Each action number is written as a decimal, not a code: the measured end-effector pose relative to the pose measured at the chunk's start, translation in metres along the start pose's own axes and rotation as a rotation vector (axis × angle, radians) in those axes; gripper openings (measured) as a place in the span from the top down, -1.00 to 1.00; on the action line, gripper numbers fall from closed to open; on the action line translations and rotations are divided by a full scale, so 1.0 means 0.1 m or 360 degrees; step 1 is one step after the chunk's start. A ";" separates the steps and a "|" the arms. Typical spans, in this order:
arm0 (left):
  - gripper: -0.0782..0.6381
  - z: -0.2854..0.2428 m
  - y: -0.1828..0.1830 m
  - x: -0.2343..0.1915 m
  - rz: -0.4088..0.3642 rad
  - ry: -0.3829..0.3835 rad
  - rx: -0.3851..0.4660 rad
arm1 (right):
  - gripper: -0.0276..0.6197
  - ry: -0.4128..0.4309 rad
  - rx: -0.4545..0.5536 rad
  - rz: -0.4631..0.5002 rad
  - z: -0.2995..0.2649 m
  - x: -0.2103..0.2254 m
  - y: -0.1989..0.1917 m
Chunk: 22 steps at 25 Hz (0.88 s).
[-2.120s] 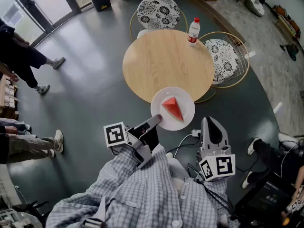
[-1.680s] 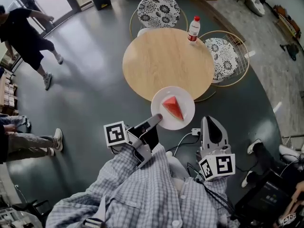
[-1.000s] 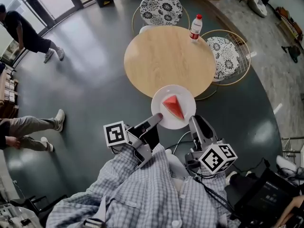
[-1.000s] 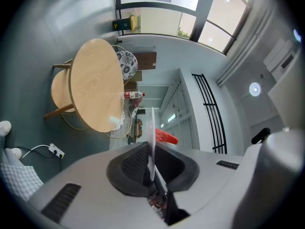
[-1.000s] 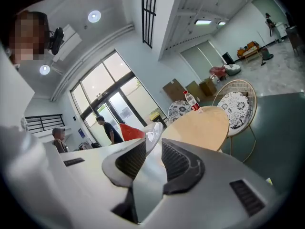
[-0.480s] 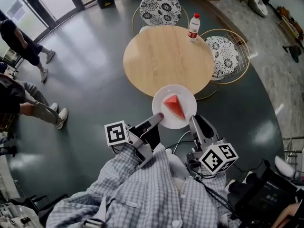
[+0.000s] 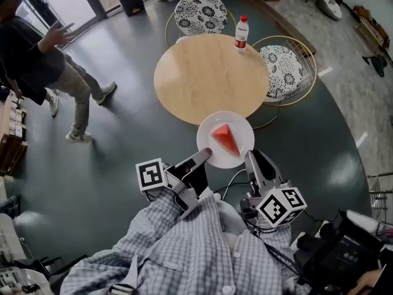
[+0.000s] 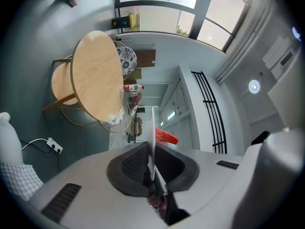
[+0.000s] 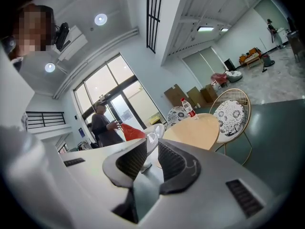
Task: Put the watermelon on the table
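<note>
Just short of the round table (image 7: 209, 78), my left claw (image 7: 207, 154) stays clamped on the rim of the plate (image 7: 242, 128) carrying the watermelon slice (image 7: 225, 139), and my right claw (image 7: 253, 158), jaws apart, has come up beside that rim, so the set-down still lies ahead.

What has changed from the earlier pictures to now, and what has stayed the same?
The right gripper swung in toward the plate; its tip is now at the near rim, jaws apart. A person walked in at the left. Nothing was taken or let go. The left gripper stays shut on the plate's rim, the watermelon lies on it, and the bottle stands on the table.
</note>
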<state>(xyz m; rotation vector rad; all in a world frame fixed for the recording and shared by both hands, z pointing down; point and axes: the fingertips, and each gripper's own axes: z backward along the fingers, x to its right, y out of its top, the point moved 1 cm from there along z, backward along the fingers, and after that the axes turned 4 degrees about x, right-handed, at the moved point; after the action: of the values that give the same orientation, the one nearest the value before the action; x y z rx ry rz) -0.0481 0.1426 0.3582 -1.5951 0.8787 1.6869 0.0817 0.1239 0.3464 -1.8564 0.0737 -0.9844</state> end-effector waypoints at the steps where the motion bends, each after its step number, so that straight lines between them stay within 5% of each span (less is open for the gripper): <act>1: 0.68 0.00 -0.03 -0.01 -0.0003 0.0002 -0.0008 | 0.67 -0.0006 0.0004 -0.0002 0.03 0.01 -0.01; 22: 0.68 -0.66 -0.04 -0.15 -0.0013 0.0012 -0.0162 | 0.68 -0.0159 0.0114 -0.0042 -0.01 0.53 0.26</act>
<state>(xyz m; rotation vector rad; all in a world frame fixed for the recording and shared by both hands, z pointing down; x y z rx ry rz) -0.0067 0.0905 0.3703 -1.6712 0.7999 1.7454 0.1257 0.0856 0.3577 -1.8416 -0.0457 -0.8998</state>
